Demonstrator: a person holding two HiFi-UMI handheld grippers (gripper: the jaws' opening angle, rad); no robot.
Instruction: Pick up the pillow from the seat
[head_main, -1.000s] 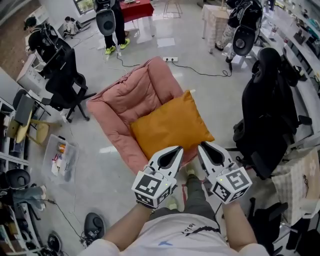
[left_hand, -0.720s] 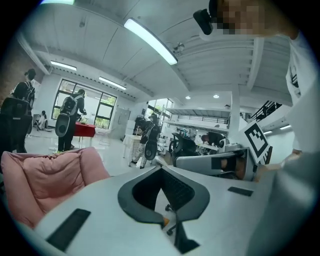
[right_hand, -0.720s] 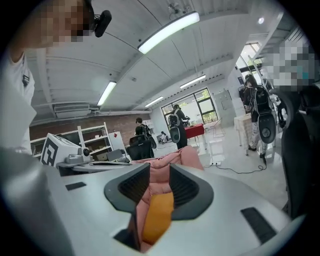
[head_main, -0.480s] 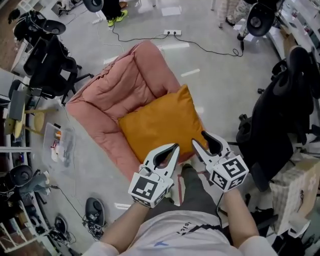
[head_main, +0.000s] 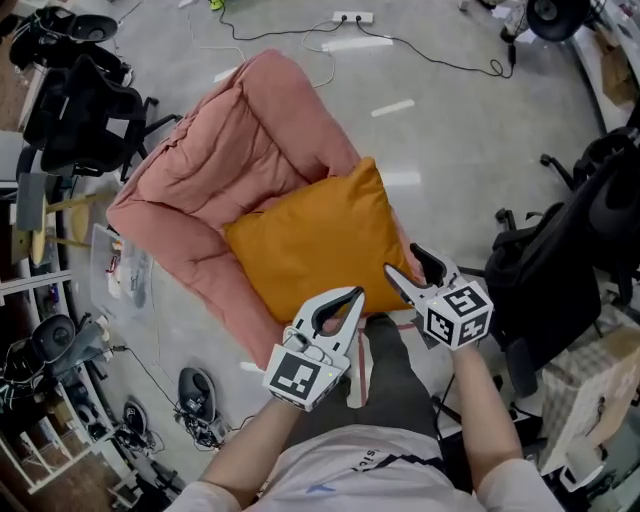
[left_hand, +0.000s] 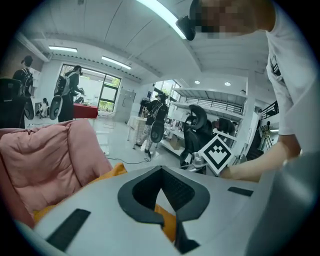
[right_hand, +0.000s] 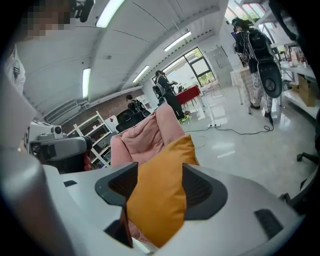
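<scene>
Pillow (head_main: 318, 240), soft and light: pinch the 4 o'clock corner; right gripper (head_main: 403, 262) is opening around it, left gripper (head_main: 354, 295) closed.

White tee (head_main: 340, 482); white L gripper (head_main: 357, 293), R gripper (head_main: 402, 260) marker-cubed.

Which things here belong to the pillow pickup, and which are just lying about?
Job: orange pillow; pink seat; left gripper; right gripper, jaws opening, pillow corner between them.
Lying about: black office chair; power strip; plastic bin.

Nothing legible: the left gripper (head_main: 356, 295) and right gripper (head_main: 402, 260) carry coded square markers; shirt (head_main: 340, 475) print is too blurred.
</scene>
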